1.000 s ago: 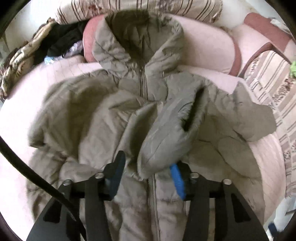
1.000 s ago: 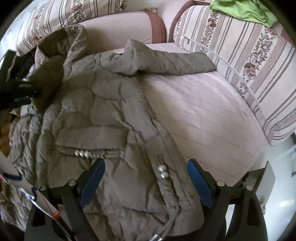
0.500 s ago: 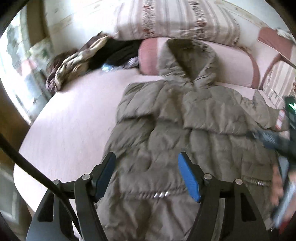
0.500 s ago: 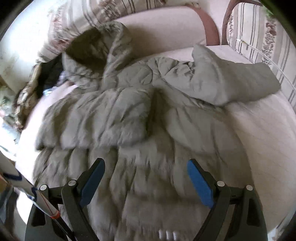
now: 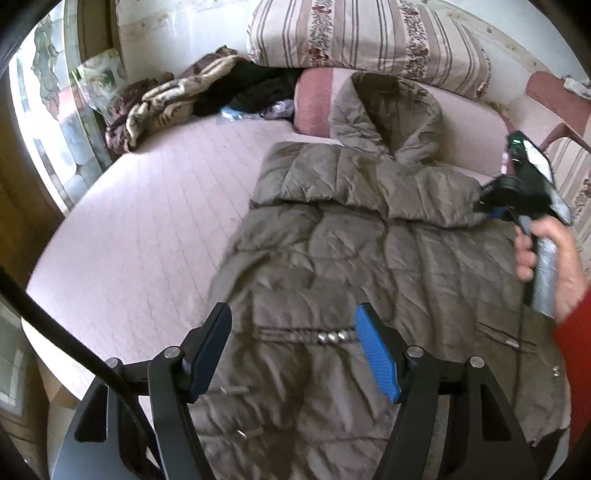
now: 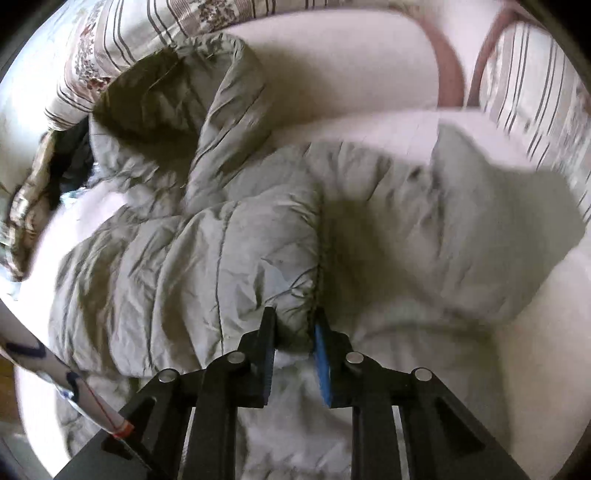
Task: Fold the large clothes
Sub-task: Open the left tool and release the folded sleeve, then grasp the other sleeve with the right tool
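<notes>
My right hand-held gripper is closing on the cuff of the coat; its jaws have just been coming together and the padded edge is pinched between them. That cuff belongs to the sleeve lying folded across the chest, which is stretching away from the jaws toward 10 o'clock in the right wrist view. The other sleeve is spreading out toward 2 o'clock, not yet folded in.

My left hand-held gripper is hovering with its jaws apart over the lower front, a row of snaps between the fingers, nothing held. The coat's long axis is running from there toward 12 o'clock, the hood at the far end against a cushion. In the left wrist view my right hand is working at 3 o'clock, so I judge the right arm nearer the loose sleeve.

The coat is lying front up on a pale quilted bed. A striped pillow is leaning at 12 o'clock and a heap of clothes is sitting at 10 o'clock beside a window.
</notes>
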### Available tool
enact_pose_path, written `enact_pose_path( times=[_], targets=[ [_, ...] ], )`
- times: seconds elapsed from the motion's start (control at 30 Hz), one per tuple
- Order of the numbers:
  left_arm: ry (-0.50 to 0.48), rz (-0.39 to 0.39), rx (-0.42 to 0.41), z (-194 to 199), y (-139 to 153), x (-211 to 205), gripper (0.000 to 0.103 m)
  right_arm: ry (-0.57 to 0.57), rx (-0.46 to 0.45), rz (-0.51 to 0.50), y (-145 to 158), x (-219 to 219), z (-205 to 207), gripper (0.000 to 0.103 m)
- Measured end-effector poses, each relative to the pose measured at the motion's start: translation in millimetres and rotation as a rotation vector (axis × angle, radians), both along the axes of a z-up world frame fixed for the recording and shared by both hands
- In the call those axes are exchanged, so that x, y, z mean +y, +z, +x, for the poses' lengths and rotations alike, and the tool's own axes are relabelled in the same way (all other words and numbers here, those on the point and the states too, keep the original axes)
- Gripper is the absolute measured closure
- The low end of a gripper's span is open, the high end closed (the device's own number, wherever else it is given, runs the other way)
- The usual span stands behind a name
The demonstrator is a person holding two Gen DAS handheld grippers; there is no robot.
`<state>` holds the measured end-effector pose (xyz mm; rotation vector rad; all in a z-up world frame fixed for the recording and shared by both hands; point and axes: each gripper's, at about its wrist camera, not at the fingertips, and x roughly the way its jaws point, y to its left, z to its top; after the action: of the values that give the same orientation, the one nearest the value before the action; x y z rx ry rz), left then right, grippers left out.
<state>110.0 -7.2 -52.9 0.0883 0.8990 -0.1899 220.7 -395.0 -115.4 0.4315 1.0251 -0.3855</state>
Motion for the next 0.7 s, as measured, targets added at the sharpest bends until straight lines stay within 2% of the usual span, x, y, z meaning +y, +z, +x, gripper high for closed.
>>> enact_pose_path(
  times=[0.1, 0.2, 0.27, 0.37, 0.4, 0.43, 0.47, 0.5, 0.53, 0.6, 0.67, 0.7],
  targets=[
    [-0.011, 0.022, -0.005, -8.0, -1.4, -9.1, 0.034, -0.024, 0.053, -0.051, -14.5, -10.9, 8.1, 0.083],
    [-0.034, 0.051, 0.003, -16.7, -2.5, -18.6, 0.034, -0.056, 0.097, -0.039, -36.2, -21.6, 12.6, 0.080],
    [-0.044, 0.058, 0.001, -21.3, -1.3, -22.7, 0.034, -0.064, 0.084, -0.026, -33.6, -27.0, 7.0, 0.076],
    [-0.057, 0.075, -0.006, -25.9, 1.0, -29.9, 0.034, -0.069, -0.008, -0.008, -6.2, -38.2, -17.1, 0.073],
    [-0.065, 0.069, -0.001, -26.6, 1.4, -33.1, 0.034, -0.069, -0.058, -0.003, 7.6, -45.6, -33.0, 0.069],
    [-0.071, 0.061, 0.006, -26.5, 1.4, -34.6, 0.034, -0.072, -0.095, 0.003, 16.8, -53.3, -44.2, 0.056],
    [-0.081, 0.050, 0.019, -26.4, 1.0, -37.2, 0.034, -0.085, -0.125, 0.004, 23.3, -61.3, -55.2, 0.048],
    [-0.089, 0.042, 0.035, -26.4, 0.3, -41.0, 0.034, -0.123, -0.157, -0.010, 29.9, -75.3, -72.7, 0.033],
    [-0.092, 0.040, 0.041, -26.8, -0.1, -43.2, 0.034, -0.167, -0.179, -0.027, 33.1, -91.1, -90.0, 0.024],
    [-0.102, 0.036, 0.055, -28.2, -1.0, -50.7, 0.034, -0.231, -0.197, -0.028, 28.3, -125.8, -118.7, 0.024],
    [-0.120, 0.042, 0.063, -30.6, -1.9, -58.6, 0.034, -0.302, -0.144, -0.015, 12.8, -165.0, -137.8, 0.025],
    [-0.129, 0.050, 0.065, -31.9, -2.5, -62.5, 0.034, -0.354, -0.111, 0.004, -0.1, -191.4, -150.9, 0.032]
  ],
)
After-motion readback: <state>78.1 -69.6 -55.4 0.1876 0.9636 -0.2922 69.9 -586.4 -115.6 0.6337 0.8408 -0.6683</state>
